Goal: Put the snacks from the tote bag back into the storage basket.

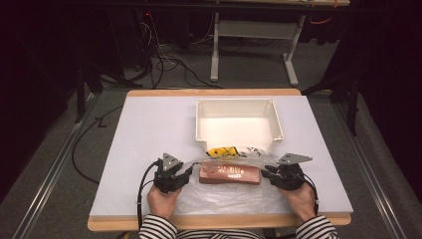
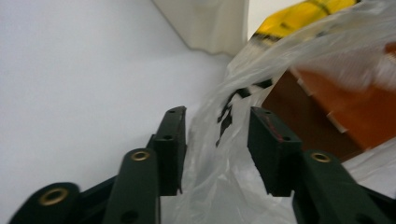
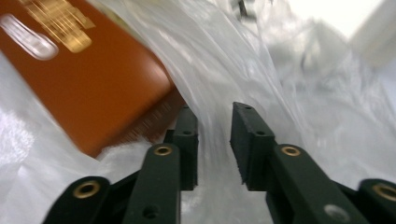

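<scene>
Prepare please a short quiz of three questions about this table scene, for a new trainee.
1. True or false: the brown box lies inside the white bin.
2. Which thing runs between the jaws of both the left gripper and the right gripper? A) a cable B) the clear plastic bag C) a cloth
3. Fill in: the yellow packet lies between the brown box and the ____.

Key:
1. False: it lies on the table, in front of the bin, wrapped in the bag.
2. B: bag film passes through each gap, and the jaws stand apart.
3. White bin.
</scene>
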